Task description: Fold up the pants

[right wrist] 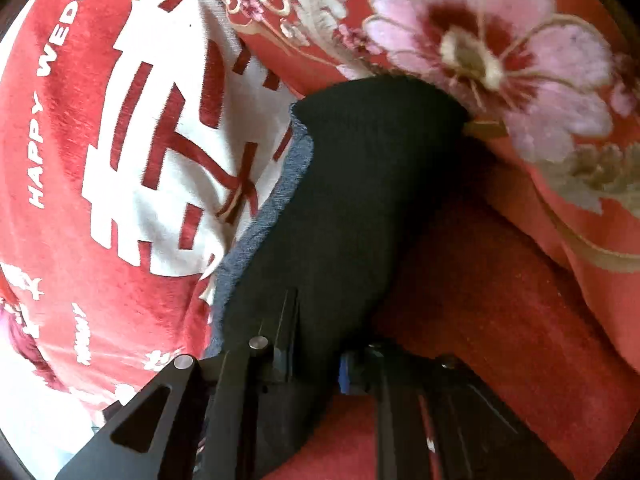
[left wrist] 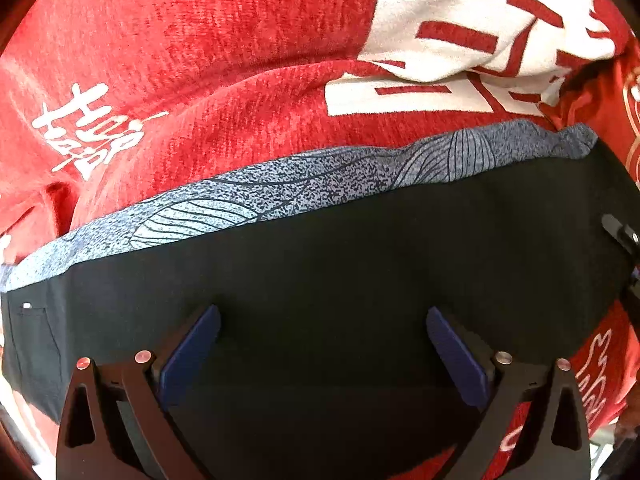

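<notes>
The left gripper point(left wrist: 323, 344) stands wide over the black pants point(left wrist: 340, 264), pads clear of the cloth; the right gripper point(right wrist: 320, 364) is pinched on a fold of them. The pants lie on a red blanket point(left wrist: 200, 60); their grey patterned edge point(left wrist: 248, 196) borders open red cloth beyond.

Two wrist fisheyes, both close over the same dark pants on red bedding.

The left wrist view looks steeply down past its own gripper point(left wrist: 323, 346) onto the black pants point(left wrist: 340, 264), very near. The right wrist view slants down along its gripper point(right wrist: 316, 364), nearly touching the cloth. Both share the pants' grey patterned edge point(left wrist: 248, 196) and the red blanket point(left wrist: 224, 40) with large white characters.
</notes>
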The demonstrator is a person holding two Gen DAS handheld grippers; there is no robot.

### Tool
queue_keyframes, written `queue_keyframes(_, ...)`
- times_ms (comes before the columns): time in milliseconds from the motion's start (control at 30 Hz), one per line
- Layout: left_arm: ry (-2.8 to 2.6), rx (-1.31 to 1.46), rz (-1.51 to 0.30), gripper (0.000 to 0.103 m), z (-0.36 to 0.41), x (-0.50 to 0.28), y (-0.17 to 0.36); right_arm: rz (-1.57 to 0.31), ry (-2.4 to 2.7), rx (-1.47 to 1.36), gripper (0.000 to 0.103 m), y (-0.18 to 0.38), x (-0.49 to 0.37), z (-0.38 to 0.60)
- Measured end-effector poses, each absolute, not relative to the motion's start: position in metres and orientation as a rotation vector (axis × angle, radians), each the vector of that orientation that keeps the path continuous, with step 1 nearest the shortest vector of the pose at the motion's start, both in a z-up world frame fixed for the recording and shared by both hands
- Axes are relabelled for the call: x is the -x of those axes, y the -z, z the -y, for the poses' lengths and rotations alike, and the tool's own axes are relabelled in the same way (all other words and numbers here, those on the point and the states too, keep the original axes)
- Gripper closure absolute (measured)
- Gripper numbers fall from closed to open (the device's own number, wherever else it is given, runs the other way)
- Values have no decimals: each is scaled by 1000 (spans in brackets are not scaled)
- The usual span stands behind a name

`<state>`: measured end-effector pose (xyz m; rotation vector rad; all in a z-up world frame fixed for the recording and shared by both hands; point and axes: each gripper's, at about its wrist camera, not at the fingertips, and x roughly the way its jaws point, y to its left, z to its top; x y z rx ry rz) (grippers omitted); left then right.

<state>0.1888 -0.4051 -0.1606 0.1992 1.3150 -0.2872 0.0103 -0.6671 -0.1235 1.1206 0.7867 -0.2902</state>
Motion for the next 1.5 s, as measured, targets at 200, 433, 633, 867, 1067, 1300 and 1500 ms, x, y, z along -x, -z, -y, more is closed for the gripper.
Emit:
queue_keyframes(200,362,-233,-1201,13,435,-184,136,-747,181,-1043,88,85,-6,655)
queue_keyframes(433,383,-327,-1230,3,464,-184,169,-784,98,-826,88,40,-24,615)
queue_keyframes(633,377,-152,-1256,4,401,-199,148,-808,28,-642,88,6,-49,569)
queue_keyframes(867,173,-77,-1198,4,252,-197,123,-934,-73,-340,88,0,-77,452)
queue_keyframes(1067,-25,-44,-1291,4,147,-192,147,-1148,-49,18,67,80,-99,325)
queue_keyframes(1300,-5,-45,-1312,4,124,-172,152,-1198,-18,128,51,94,-69,281)
queue_keyframes(1500,132,10,-1267,4,140,-170,131,-1172,-117,-519,50,70,-61,343)
